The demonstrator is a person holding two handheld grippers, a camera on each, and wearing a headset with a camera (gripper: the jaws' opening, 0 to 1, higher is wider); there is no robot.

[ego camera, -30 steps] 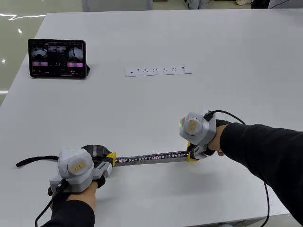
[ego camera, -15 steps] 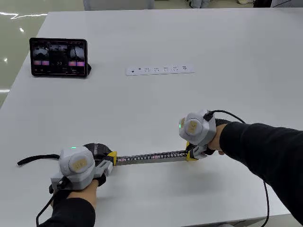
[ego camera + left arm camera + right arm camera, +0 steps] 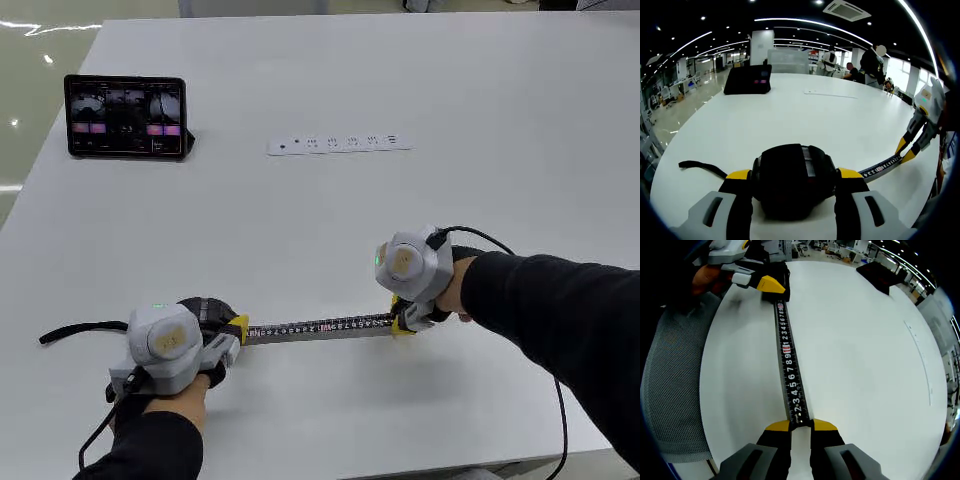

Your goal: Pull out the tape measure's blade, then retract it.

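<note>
On the near side of the white power strip [image 3: 338, 144], well apart from it and closer to the person, the tape measure [image 3: 290, 322] is lying flat on the white table [image 3: 480, 120] with its blade [image 3: 789, 370] pulled partway out. The blade runs roughly parallel to the strip.

The black case [image 3: 792, 177] sits near-left of the power strip. The left gripper [image 3: 228, 340] has it clamped: in the left gripper view the yellow-tipped jaws press against both sides of the case, so that one is closed on it. A black strap [image 3: 80, 330] trails off the case, away from the strip's side.

The blade tip ends up on the near side of the strip's right end, and the right gripper [image 3: 801, 426] has its jaws pinched shut on that tip, the blade coming out from between the two yellow pads.

Writing-wise, the right gripper view is the good one. From the jaws you can read black digits 2 through 9, then a red 10, then 1 to 8 running on toward the case. Any brand on the case is too dark for me to make out, and the markings on the power strip are too small to read.

Left of the strip, a touch farther back, there's a dark tablet [image 3: 127, 116] propped up with small picture tiles and pink-purple patches on screen, no text I can read. A black cable [image 3: 480, 238] loops off the right gripper on the near-right side of the strip, over a dark sleeve [image 3: 560, 320].
</note>
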